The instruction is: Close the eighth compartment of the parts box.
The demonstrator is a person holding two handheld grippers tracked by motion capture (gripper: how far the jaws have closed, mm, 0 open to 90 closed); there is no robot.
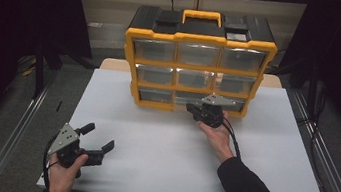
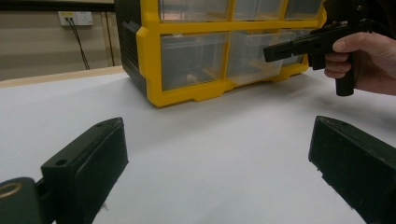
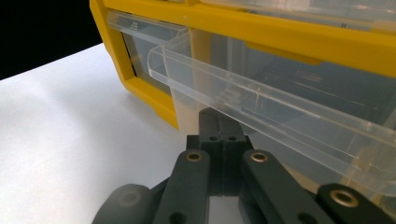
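Nine unlabelled clear drawers (one pulled out) [image 3: 280, 112], yellow organizer [image 1: 196, 69].

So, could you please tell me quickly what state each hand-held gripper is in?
Left hand-held gripper: open, holding nothing.
Right hand-held gripper: closed at the clear drawer; grip cannot be told.

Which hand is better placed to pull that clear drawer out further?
The right gripper: its jaws are closed at the front of the bottom middle drawer. The left gripper sits open, far back near the table's edge.
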